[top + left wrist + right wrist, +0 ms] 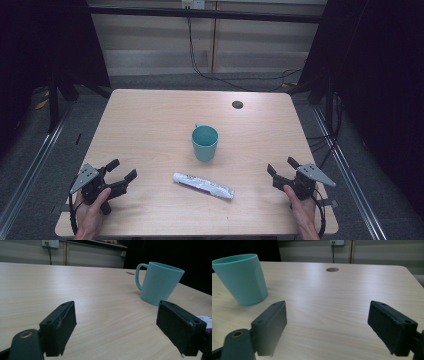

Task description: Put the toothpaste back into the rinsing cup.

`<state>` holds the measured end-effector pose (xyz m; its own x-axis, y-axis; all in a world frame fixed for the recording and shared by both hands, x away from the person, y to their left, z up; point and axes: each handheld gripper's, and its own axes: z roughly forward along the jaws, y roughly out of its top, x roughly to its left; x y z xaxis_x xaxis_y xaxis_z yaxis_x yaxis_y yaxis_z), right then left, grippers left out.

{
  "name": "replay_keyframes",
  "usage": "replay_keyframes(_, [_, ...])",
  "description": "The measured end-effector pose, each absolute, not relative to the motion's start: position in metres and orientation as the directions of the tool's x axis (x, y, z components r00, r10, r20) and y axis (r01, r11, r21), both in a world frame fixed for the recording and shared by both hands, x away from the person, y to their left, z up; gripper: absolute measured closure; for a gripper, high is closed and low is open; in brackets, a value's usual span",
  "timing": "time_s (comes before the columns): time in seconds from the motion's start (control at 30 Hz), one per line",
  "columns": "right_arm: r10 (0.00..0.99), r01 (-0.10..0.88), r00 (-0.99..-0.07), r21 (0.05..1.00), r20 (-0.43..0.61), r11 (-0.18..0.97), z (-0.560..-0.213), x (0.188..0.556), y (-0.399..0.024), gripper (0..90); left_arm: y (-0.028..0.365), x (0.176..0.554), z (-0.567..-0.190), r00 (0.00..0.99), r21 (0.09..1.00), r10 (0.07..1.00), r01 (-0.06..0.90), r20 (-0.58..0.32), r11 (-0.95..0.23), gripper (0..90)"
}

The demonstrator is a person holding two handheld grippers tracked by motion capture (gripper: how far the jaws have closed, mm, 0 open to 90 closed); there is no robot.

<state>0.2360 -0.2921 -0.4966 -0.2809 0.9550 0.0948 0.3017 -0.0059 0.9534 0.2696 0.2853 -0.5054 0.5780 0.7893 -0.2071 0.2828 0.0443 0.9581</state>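
Observation:
A teal mug (205,142) stands upright at the middle of the wooden table (150,115), its handle turned to the far side. Nearer the front edge lies a white and purple tube (203,185) on its side. My left gripper (121,169) rests at the front left, held by a hand, its jaws wide apart with nothing between them. At the front right my right gripper (280,165) is likewise open and empty. In the left gripper view the mug (158,283) is ahead to the right; in the right gripper view the mug (243,278) is ahead to the left.
A round cable hole (237,104) sits near the table's far right edge. Cables hang from a wall socket behind the table. Dark frame posts and floor rails flank both sides.

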Motion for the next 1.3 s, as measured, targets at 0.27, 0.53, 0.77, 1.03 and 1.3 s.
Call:
replay_keyframes(0.27, [0.954,0.325,-0.281,0.946,0.104,-0.007,-0.496,0.237,-0.292,17.4,0.283,0.270,-0.505,0.594,0.957,0.781,0.288,-0.193,0.018,16.0])
replay_keyframes(0.53, [0.943,0.342,-0.317,0.940,0.102,0.013,-0.493,0.233,-0.289,22.6,0.283,0.272,-0.505,0.592,0.951,0.780,0.308,-0.203,0.014,16.0])
replay_keyframes(0.77, [0.923,0.377,-0.366,0.926,0.118,0.032,-0.486,0.231,-0.286,30.3,0.283,0.272,-0.505,0.598,0.954,0.778,0.301,-0.192,0.003,16.0])
replay_keyframes(1.03, [0.883,0.437,-0.442,0.898,0.159,0.058,-0.483,0.238,-0.280,37.8,0.281,0.271,-0.505,0.593,0.957,0.786,0.289,-0.176,-0.003,16.0])
replay_keyframes(1.3, [0.852,0.446,-0.503,0.889,0.149,0.107,-0.474,0.244,-0.266,40.7,0.281,0.271,-0.505,0.592,0.959,0.787,0.282,-0.171,-0.003,16.0])
